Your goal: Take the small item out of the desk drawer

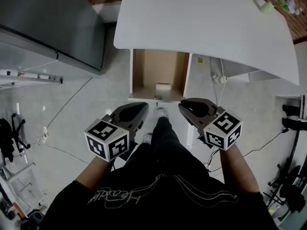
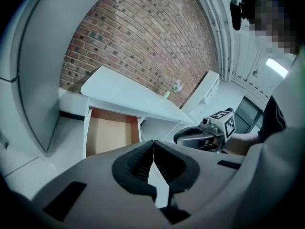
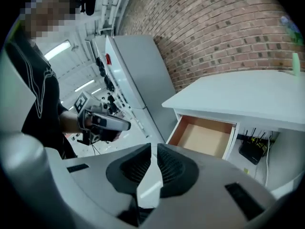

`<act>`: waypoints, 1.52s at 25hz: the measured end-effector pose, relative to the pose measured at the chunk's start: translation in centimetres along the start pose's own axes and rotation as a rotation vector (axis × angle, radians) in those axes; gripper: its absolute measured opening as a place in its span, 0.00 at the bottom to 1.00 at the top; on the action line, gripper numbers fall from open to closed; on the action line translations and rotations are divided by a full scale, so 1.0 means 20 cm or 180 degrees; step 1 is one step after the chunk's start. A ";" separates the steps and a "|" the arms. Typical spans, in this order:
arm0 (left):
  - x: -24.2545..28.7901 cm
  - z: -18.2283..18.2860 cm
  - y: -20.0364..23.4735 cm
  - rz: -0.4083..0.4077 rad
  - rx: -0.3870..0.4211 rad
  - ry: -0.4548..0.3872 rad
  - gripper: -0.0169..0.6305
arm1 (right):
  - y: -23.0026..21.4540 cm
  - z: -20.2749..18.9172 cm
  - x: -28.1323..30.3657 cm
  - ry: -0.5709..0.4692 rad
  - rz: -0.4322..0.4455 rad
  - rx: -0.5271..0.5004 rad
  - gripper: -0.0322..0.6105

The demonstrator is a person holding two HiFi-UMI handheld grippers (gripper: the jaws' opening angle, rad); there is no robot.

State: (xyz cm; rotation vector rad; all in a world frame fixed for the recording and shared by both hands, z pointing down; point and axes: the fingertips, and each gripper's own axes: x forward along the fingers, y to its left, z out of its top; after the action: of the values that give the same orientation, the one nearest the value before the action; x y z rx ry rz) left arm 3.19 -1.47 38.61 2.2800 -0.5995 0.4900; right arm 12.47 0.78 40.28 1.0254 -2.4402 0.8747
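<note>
The left gripper (image 2: 153, 146) has its ribbed black pads pressed together at the tips with nothing between them. The right gripper (image 3: 154, 150) is drawn in the same way, only a thin slit showing between its pads, also empty. In the head view both hover side by side over the floor, just short of the open drawer (image 1: 139, 71) and touching nothing.

The drawer hangs pulled out from under the white desk (image 1: 206, 23), whose top covers its back part. Inside, on the brown floor by the front wall, lies the small white item (image 1: 163, 86), too small to tell what it is. Neither gripper view shows it: each gripper's own body cuts off the drawer's near end. The person's trouser leg (image 1: 165, 138) hides the floor between the grippers.
</note>
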 end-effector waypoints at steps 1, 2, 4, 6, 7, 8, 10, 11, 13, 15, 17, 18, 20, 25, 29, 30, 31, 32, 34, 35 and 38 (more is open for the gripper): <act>0.02 0.00 0.03 0.0032 -0.0017 0.0013 0.06 | -0.05 -0.02 0.05 0.0097 0.0008 -0.0063 0.15; 0.05 0.01 0.06 0.0061 -0.0034 0.0020 0.06 | -0.09 -0.04 0.09 0.0204 0.0017 -0.0127 0.15; 0.09 0.01 0.14 0.0123 -0.0087 0.0017 0.06 | -0.17 -0.08 0.20 0.0427 0.0058 -0.0245 0.15; 0.13 0.00 0.22 0.0198 -0.0183 0.0005 0.06 | -0.25 -0.11 0.30 0.0611 0.0131 -0.0343 0.15; 0.15 -0.01 0.25 0.0235 -0.0237 0.0003 0.06 | -0.29 -0.13 0.36 0.0688 0.0172 -0.0388 0.15; 0.16 -0.02 0.28 0.0267 -0.0286 0.0007 0.06 | -0.33 -0.15 0.40 0.0765 0.0209 -0.0436 0.15; 0.19 -0.05 0.32 0.0313 -0.0362 0.0035 0.06 | -0.40 -0.21 0.50 0.0942 0.0257 -0.0537 0.15; 0.21 -0.06 0.34 0.0331 -0.0395 0.0051 0.06 | -0.44 -0.25 0.54 0.1039 0.0271 -0.0568 0.15; 0.22 -0.08 0.38 0.0371 -0.0462 0.0072 0.06 | -0.51 -0.33 0.63 0.1221 0.0290 -0.0552 0.16; 0.23 -0.09 0.44 0.0413 -0.0531 0.0066 0.06 | -0.57 -0.40 0.73 0.1353 0.0295 -0.0546 0.24; 0.23 -0.10 0.49 0.0450 -0.0590 0.0053 0.06 | -0.61 -0.44 0.81 0.1462 0.0301 -0.0651 0.24; 0.24 -0.11 0.51 0.0468 -0.0617 0.0048 0.06 | -0.62 -0.46 0.84 0.1518 0.0311 -0.0710 0.25; 0.24 -0.12 0.56 0.0510 -0.0679 0.0030 0.06 | -0.65 -0.50 0.91 0.1636 0.0349 -0.0780 0.29; 0.23 -0.17 0.65 0.0622 -0.0820 0.0003 0.06 | -0.74 -0.65 1.03 0.2019 0.0408 -0.0878 0.34; 0.21 -0.20 0.73 0.0688 -0.0939 -0.0035 0.06 | -0.80 -0.77 1.11 0.2323 0.0359 -0.0959 0.35; 0.21 -0.21 0.74 0.0710 -0.0964 -0.0036 0.06 | -0.80 -0.80 1.14 0.2383 0.0363 -0.1003 0.35; 0.21 -0.23 0.76 0.0732 -0.0989 -0.0035 0.06 | -0.81 -0.83 1.16 0.2435 0.0368 -0.1045 0.35; 0.21 -0.24 0.77 0.0750 -0.1016 -0.0032 0.06 | -0.82 -0.85 1.17 0.2483 0.0371 -0.1073 0.35; 0.21 -0.28 0.80 0.0779 -0.1064 -0.0022 0.06 | -0.83 -0.90 1.20 0.2584 0.0365 -0.1103 0.36; 0.20 -0.29 0.80 0.0790 -0.1081 -0.0016 0.06 | -0.83 -0.92 1.22 0.2637 0.0359 -0.1120 0.36; 0.19 -0.32 0.83 0.0816 -0.1110 -0.0002 0.06 | -0.86 -0.97 1.25 0.2767 0.0342 -0.1231 0.36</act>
State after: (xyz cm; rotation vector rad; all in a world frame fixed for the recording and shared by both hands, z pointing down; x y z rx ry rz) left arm -3.88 -8.40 53.98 1.8834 -0.9090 0.4654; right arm 9.65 -8.80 74.92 0.2699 -1.8027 0.6445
